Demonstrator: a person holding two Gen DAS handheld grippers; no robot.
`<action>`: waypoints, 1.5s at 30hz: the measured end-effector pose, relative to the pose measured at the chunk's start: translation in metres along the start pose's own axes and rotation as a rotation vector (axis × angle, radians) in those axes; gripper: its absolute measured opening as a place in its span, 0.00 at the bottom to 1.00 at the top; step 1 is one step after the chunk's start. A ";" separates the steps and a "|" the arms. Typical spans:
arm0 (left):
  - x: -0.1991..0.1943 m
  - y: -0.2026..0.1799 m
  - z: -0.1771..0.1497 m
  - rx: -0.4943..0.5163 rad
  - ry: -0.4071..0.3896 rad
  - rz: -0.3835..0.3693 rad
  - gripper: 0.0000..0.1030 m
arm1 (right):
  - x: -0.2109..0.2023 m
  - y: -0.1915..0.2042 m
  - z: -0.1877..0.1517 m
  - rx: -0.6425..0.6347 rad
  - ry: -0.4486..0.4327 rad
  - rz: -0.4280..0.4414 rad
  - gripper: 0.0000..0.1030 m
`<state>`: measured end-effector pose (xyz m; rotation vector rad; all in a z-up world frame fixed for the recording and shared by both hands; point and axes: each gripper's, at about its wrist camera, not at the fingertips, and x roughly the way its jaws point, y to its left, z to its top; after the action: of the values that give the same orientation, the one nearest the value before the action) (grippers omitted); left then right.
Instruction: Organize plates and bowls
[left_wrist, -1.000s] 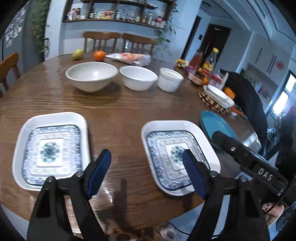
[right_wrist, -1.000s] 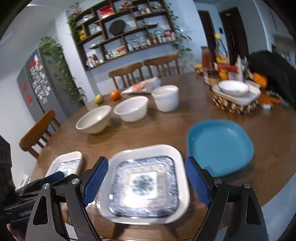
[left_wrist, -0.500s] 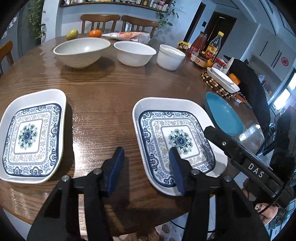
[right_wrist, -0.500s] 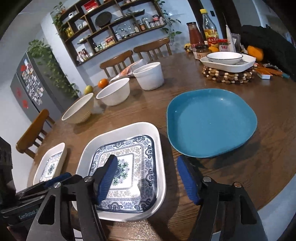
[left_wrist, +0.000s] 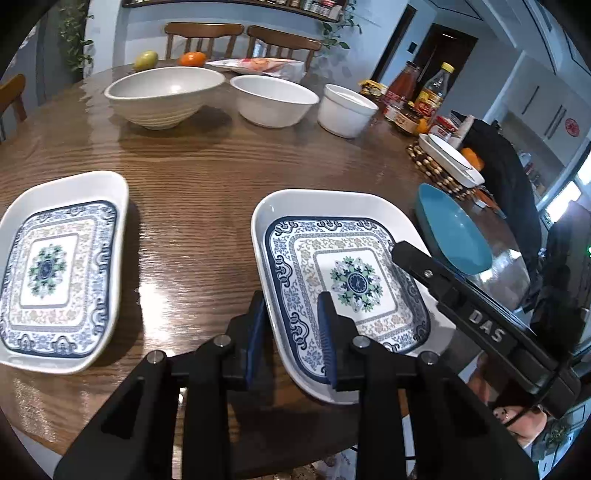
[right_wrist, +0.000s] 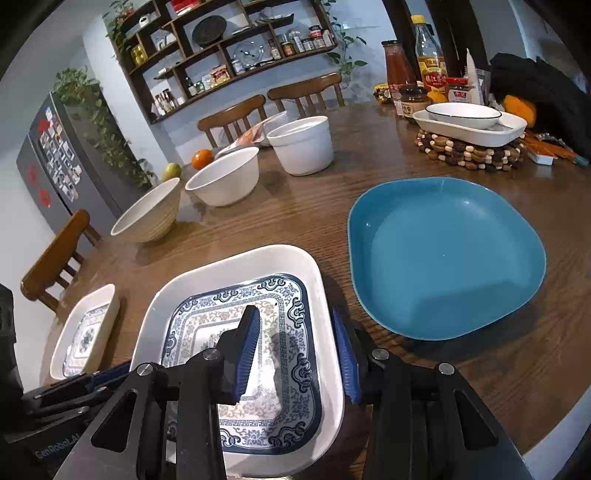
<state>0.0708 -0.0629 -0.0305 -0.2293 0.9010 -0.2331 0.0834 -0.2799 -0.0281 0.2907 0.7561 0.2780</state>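
A white plate with a blue pattern (left_wrist: 343, 273) lies near the table's front edge; it also shows in the right wrist view (right_wrist: 229, 295). My left gripper (left_wrist: 291, 332) straddles its left rim, one pad outside and one inside, nearly closed on it. My right gripper (right_wrist: 299, 350) straddles its right rim the same way. A second patterned plate (left_wrist: 55, 266) lies to the left. A blue plate (right_wrist: 443, 254) lies to the right. Three white bowls (left_wrist: 166, 92) (left_wrist: 273, 98) (left_wrist: 347, 109) stand in a row at the back.
The round wooden table (left_wrist: 192, 177) carries fruit (left_wrist: 192, 58), a packet, sauce bottles (right_wrist: 428, 62) and white dishes on a beaded trivet (right_wrist: 469, 125) at the back right. Wooden chairs (left_wrist: 203, 37) stand behind and at the left.
Both grippers moved down and forward onto the near patterned plate. Their jaws narrowed from wide open to close around its opposite rims.
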 end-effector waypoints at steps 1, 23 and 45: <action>-0.001 0.003 0.000 -0.008 0.001 -0.003 0.23 | 0.001 0.001 0.001 0.000 0.004 0.015 0.41; -0.017 0.028 -0.001 -0.047 -0.020 0.077 0.24 | 0.014 0.042 -0.006 -0.071 0.029 0.051 0.41; -0.054 0.037 -0.004 -0.047 -0.106 0.055 0.59 | -0.018 0.053 0.001 -0.081 -0.057 0.023 0.68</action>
<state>0.0394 -0.0125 -0.0038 -0.2577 0.8073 -0.1471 0.0643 -0.2376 0.0023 0.2296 0.6838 0.3203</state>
